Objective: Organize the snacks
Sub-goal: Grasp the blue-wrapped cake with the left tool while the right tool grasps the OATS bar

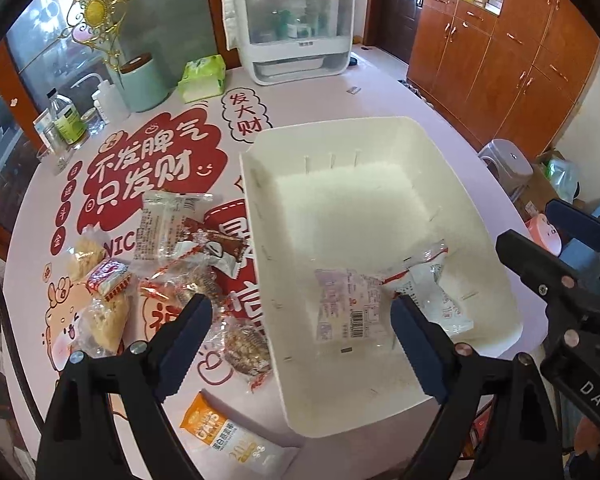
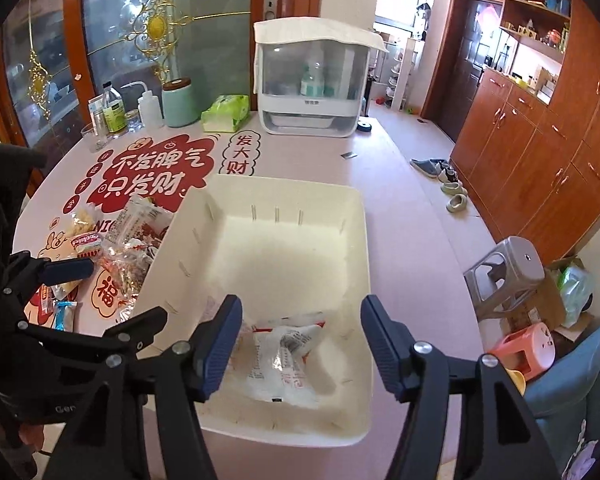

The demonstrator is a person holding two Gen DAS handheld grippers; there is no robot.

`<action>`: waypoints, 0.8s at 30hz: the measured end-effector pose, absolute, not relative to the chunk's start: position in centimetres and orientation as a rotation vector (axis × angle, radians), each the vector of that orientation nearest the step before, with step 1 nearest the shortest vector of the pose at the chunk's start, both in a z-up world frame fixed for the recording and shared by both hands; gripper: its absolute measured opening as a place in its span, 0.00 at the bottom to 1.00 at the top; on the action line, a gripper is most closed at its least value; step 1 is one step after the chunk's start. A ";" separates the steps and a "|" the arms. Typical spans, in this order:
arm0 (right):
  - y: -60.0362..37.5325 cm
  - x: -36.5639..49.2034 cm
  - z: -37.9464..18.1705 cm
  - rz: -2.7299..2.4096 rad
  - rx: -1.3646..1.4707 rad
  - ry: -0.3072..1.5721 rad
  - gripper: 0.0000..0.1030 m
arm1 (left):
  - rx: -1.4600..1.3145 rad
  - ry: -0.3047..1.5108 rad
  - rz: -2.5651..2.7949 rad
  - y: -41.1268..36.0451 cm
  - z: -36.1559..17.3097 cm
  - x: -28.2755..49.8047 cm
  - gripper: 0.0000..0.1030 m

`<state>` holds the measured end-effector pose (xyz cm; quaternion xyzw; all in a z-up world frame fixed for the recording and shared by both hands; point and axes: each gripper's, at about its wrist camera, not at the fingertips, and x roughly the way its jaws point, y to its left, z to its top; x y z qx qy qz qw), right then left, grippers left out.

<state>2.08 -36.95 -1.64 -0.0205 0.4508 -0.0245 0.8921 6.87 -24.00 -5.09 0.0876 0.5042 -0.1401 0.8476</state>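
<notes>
A white plastic bin stands on the table. Two clear snack packets lie in its near end: one with a barcode and one white with red trim. A pile of wrapped snacks lies on the table left of the bin, with an orange oats packet nearest me. My left gripper is open and empty, straddling the bin's left wall. My right gripper is open and empty above the bin's near end; it also shows in the left wrist view.
At the table's far side stand a white lidded dispenser box, a green tissue pack, a mint canister and bottles. A grey stool, a pink stool and wooden cabinets are to the right.
</notes>
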 end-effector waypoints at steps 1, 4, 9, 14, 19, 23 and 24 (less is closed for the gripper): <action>-36.7 2.2 -1.6 -0.046 -0.043 0.936 0.61 | 0.184 1.061 -0.291 -23.7 -5.0 6.8 0.88; -36.0 2.1 -1.6 -0.030 -0.040 0.942 0.61 | 0.175 1.062 -0.283 -22.8 -4.8 6.7 0.88; -34.7 2.0 -1.5 -0.001 -0.029 0.952 0.61 | 0.163 1.059 -0.272 -21.1 -4.3 6.5 0.88; -33.8 1.9 -0.8 0.015 0.018 0.928 0.61 | 0.155 1.048 -0.253 -19.1 -3.6 6.3 0.88; -32.3 1.9 0.1 0.021 0.022 0.875 0.61 | 0.128 1.060 -0.232 -16.2 -3.0 6.0 0.90; -30.5 1.6 0.6 0.057 0.034 0.838 0.61 | 0.146 1.039 -0.183 -13.3 -2.2 5.6 0.90; -29.9 1.5 0.7 0.063 0.031 0.831 0.61 | 0.154 1.026 -0.169 -12.3 -1.9 5.4 0.90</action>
